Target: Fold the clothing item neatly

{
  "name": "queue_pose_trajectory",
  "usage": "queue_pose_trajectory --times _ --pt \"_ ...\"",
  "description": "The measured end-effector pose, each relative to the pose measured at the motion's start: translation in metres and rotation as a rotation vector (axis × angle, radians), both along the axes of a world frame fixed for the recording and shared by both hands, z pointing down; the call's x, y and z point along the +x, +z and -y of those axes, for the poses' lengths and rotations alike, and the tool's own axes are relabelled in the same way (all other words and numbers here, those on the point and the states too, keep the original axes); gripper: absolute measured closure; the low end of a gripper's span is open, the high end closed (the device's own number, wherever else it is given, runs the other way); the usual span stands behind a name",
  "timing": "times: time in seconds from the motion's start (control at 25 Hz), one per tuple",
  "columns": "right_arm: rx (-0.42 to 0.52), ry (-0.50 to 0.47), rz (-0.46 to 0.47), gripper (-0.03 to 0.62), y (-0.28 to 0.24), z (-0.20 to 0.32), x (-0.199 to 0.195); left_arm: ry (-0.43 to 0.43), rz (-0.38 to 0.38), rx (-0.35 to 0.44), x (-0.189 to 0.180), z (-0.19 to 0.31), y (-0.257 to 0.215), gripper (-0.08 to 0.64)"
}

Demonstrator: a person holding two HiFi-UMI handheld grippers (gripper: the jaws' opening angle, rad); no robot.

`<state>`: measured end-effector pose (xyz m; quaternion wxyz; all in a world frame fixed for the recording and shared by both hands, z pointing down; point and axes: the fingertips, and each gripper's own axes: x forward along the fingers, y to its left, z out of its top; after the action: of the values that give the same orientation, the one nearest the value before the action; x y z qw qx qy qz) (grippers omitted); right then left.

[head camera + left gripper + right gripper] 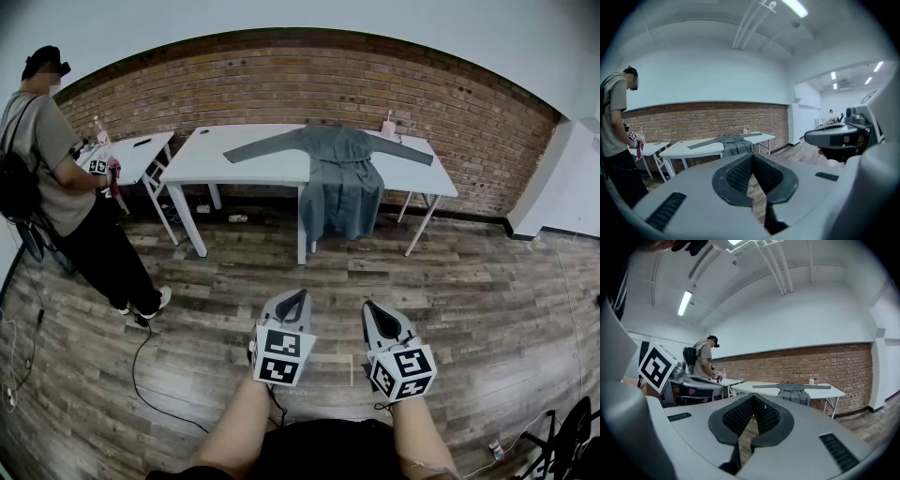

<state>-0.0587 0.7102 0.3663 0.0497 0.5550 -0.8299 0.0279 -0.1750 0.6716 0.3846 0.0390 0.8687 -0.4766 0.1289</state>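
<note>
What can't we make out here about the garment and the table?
- Head view: garment fastenings and fabric detail, too small.
- Head view: container on the table, too small to identify.
- Left gripper view: garment's hanging hem, hidden behind the left tool.
- Head view: what the person at the left holds, too small.

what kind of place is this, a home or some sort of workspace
Probably a test or recording room, not a home: plain white tables along a bare brick wall, a cable trailing over the wood floor, and another person busy at a side table.
</note>
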Motion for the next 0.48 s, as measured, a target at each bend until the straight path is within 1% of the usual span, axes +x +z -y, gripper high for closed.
queue_pose_trajectory --times 0.12,0.28,0.4,0.48 --pt "-0.007 -0.010 -0.031 0.600 0.004 0.001 -0.020 0.007 -0.023 -0.016 -0.014 0.005 0.003 0.571" --pt "-0.002 -0.025 -0.118 0.600 0.010 0.008 -0.038 -0.004 -0.038 -0.026 -0.025 0.014 0.006 0.571" --pt "0.001 -0.028 -0.121 0.600 0.009 0.022 -0.039 -0.003 -0.044 -0.021 -0.024 0.026 0.006 0.571" --pt "-0.004 -0.045 -0.113 0.600 0.012 0.032 -0.039 -0.006 -0.044 -0.021 -0.023 0.036 0.008 0.571"
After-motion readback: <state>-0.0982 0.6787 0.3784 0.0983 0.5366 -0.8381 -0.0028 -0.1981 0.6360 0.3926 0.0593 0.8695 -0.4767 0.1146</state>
